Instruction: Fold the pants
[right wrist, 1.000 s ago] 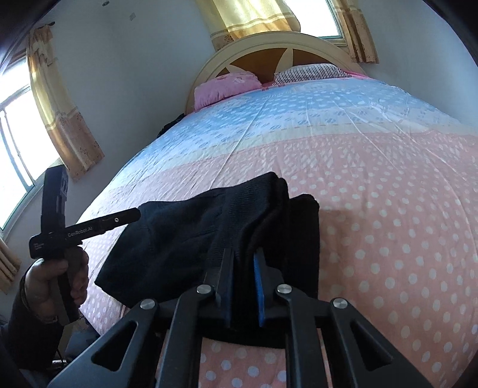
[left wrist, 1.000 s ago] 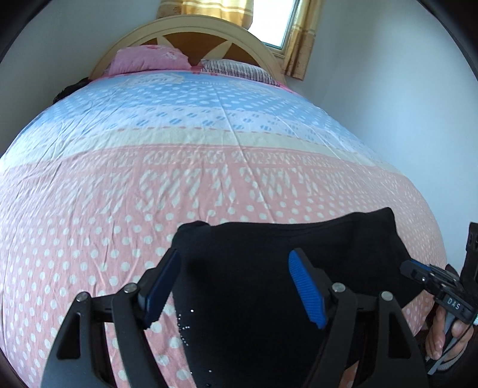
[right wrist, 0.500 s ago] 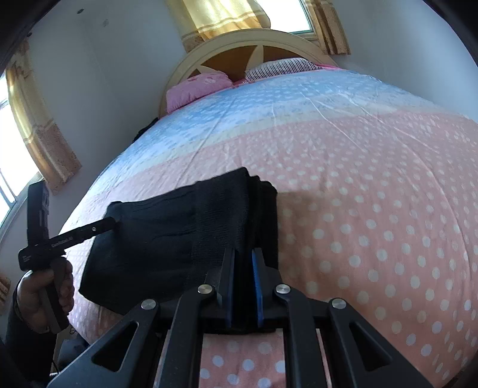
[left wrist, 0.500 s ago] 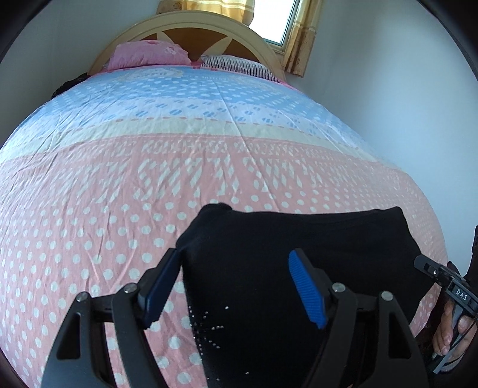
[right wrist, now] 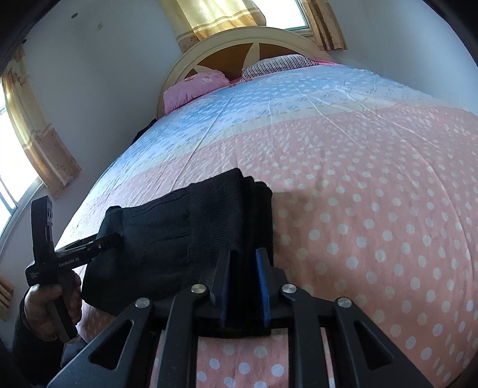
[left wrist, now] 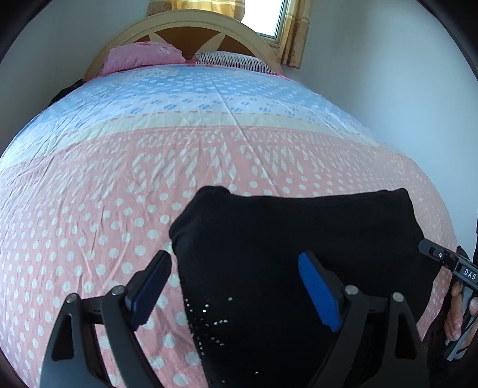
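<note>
The black pants lie folded in a thick bundle on the near end of the bed; they also show in the right wrist view. My left gripper is open, its blue pads wide apart over the left part of the pants, which carries small shiny studs. It also shows from the side in the right wrist view, at the bundle's left end. My right gripper is shut on the right end of the pants, with black cloth between its pads. Its body shows at the right edge of the left wrist view.
The bed has a pink and blue dotted cover. A pink pillow and a striped pillow lie by the wooden headboard. White walls flank the bed, with curtained windows behind and to the left.
Both grippers and the pants have moved further onto the bed and the bundle has settled flatter. The right gripper stays shut on the cloth; the left stays open.
</note>
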Motion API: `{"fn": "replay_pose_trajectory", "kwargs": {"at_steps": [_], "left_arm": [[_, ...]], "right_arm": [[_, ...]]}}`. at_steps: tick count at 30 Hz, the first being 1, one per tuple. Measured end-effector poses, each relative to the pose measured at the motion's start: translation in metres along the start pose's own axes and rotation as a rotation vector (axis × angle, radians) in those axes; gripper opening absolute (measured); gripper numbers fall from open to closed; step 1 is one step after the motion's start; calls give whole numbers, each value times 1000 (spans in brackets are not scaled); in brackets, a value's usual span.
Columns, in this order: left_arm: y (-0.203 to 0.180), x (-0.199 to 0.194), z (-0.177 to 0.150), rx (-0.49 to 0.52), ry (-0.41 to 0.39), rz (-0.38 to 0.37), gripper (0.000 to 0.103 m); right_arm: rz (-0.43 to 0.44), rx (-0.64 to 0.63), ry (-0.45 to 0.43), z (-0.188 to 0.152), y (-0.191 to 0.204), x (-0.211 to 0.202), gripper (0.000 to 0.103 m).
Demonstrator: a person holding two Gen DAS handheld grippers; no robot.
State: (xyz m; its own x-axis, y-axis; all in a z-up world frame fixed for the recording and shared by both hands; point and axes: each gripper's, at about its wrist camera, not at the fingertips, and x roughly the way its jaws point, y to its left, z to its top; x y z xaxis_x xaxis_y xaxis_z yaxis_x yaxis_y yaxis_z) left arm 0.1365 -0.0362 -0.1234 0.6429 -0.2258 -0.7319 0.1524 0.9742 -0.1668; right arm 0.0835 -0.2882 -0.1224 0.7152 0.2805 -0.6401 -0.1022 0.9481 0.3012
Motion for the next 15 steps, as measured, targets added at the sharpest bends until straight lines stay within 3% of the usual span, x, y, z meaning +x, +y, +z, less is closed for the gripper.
{"fn": "replay_pose_trajectory", "kwargs": {"at_steps": [2,5,7,9,11,13,15], "left_arm": [[-1,0,-1,0,4,-11,89],[-4,-1,-2,7,2,-12,89],[-4,-1,-2,8,3,-11,89],[-4,-2,-2,3,5,-15,89],[-4,-2,-3,2,9,-16,89],[-6,-4,-4,8,10,-18,89],[-7,-4,-6,18,12,-14,89]], "right_arm": [[-28,-29,-61,8,8,-10,25],[19,-73,-128,25,27,-20,26],[66,-105,-126,34,42,-16,36],[115,-133,-100,39,52,-1,43],[95,-139,-46,42,54,20,43],[49,-83,49,40,42,48,43],[72,-27,95,37,27,62,43]]}}
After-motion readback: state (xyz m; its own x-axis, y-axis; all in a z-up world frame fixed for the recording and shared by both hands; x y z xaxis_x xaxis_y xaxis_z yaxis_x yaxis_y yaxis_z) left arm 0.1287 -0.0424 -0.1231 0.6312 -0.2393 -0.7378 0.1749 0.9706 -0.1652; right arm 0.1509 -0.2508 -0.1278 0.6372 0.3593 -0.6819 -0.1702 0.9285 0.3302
